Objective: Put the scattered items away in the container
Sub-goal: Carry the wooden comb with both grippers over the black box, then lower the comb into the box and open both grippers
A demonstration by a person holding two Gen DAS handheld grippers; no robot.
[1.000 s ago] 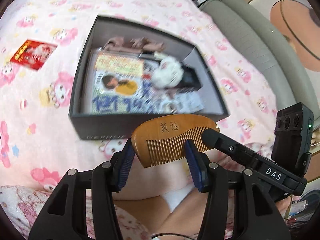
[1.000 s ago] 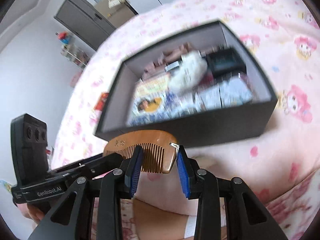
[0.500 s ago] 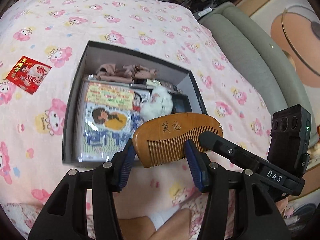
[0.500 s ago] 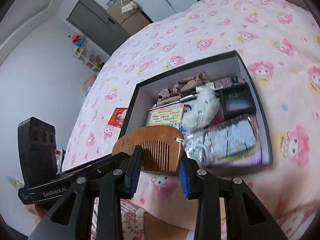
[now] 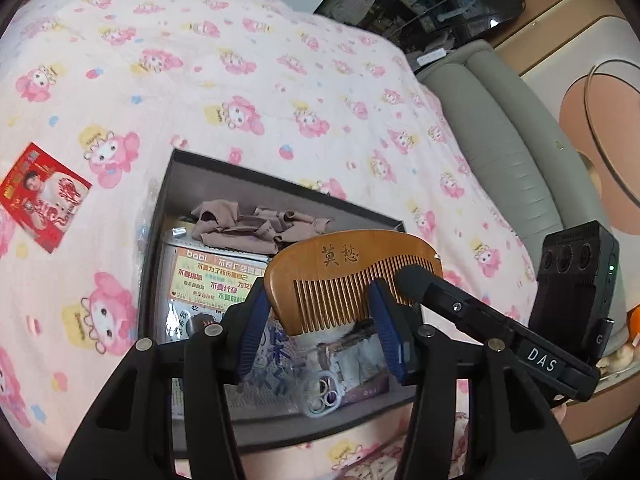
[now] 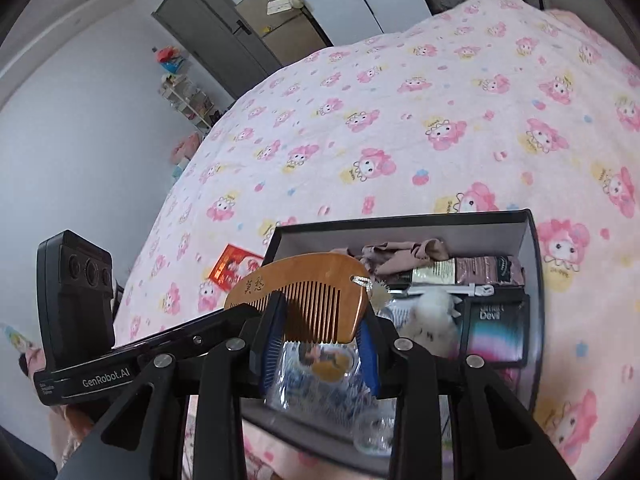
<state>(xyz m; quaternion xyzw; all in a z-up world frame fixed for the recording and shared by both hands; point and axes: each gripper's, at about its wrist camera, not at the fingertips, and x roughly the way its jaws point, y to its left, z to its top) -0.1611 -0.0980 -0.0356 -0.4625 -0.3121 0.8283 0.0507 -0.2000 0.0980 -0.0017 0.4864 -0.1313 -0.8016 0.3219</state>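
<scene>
Engraved on the wooden comb [image 5: 352, 276]: two Chinese characters, "莫愁"; printed white on the right gripper [image 6: 316, 344] body, seen from the left wrist: "DAS"; on the left gripper [image 5: 320, 334] body, seen from the right wrist: "GenRobot.AI"; on the yellow-and-orange packet [image 5: 212, 276] in the box [image 5: 160, 216]: "babi" atop small Chinese lines, too fine to read; on the black carton [image 6: 494, 330]: "Smart Devil".

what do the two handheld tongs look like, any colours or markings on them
Both tongs, left and right, have black angular plastic frames with silver screw heads and ribbed blue pads on the fingers. The right one's bar reads "DAS" in white; the left one's bar reads "GenRobot.AI". Each carries a black box module with three round lenses, one showing a small green light.
</scene>
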